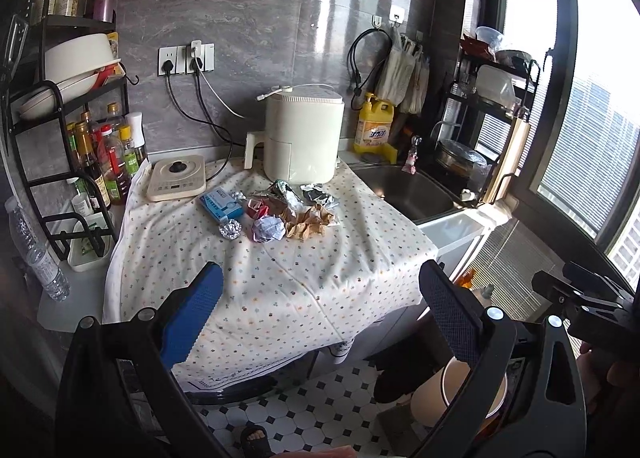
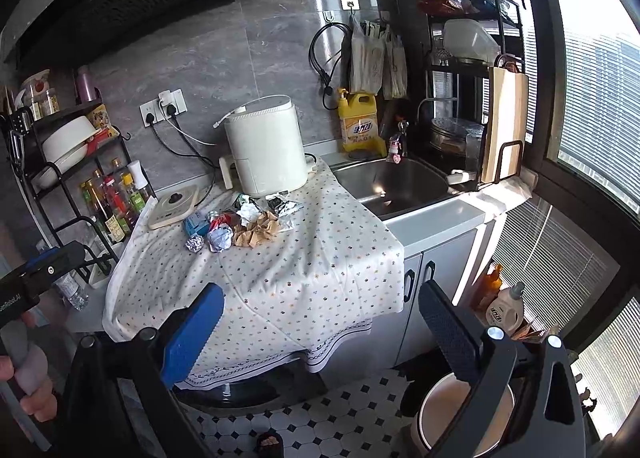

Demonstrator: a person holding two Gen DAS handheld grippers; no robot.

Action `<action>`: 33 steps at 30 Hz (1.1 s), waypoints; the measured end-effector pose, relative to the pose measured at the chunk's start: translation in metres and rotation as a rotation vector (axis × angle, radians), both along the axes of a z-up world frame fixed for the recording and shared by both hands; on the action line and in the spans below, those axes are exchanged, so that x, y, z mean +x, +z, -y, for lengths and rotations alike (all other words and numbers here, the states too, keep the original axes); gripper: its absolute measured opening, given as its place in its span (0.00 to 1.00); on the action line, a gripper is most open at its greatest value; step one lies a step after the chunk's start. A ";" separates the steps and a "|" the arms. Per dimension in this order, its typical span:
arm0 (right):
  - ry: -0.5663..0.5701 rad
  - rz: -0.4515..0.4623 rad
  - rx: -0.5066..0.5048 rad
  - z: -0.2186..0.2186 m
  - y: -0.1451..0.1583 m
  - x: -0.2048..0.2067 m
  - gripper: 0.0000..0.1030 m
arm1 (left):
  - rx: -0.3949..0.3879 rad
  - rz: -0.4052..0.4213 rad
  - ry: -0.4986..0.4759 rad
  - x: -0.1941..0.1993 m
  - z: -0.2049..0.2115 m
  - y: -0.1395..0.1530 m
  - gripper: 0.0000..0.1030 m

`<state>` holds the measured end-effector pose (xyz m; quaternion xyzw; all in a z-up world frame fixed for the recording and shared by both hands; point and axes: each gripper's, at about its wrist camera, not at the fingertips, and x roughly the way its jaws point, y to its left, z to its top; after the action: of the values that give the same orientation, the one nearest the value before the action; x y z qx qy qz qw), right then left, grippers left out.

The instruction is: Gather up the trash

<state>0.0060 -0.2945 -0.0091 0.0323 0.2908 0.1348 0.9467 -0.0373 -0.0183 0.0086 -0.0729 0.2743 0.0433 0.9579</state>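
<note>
Nearest, the left gripper point(image 1: 320, 318) and the right gripper point(image 2: 320, 322) hang in the air short of the counter, each with its jaws wide apart and holding nothing. Low on the right, a round bin point(image 2: 464, 414) stands on the tiled floor. Beyond the grippers a dotted cloth point(image 1: 280, 278) covers the counter. Farther on it lies the trash: a foil ball point(image 1: 230, 228), a crumpled white paper point(image 1: 268, 229), brown paper point(image 1: 310, 223) and a blue box point(image 1: 222, 202), bunched together just in front of the cream air fryer point(image 1: 302, 136).
</note>
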 end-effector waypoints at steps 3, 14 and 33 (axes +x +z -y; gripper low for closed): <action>0.001 0.001 0.000 0.000 0.001 -0.001 0.93 | 0.004 0.000 -0.002 -0.002 0.004 0.001 0.94; -0.001 0.001 -0.001 0.000 0.004 -0.002 0.93 | -0.001 0.003 0.007 -0.005 0.007 0.003 0.94; 0.024 -0.029 -0.002 -0.013 -0.002 0.034 0.93 | -0.011 -0.045 0.041 0.026 -0.017 -0.004 0.94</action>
<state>0.0405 -0.2814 -0.0108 0.0299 0.3051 0.1453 0.9407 -0.0109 -0.0011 0.0045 -0.0829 0.2942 0.0631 0.9500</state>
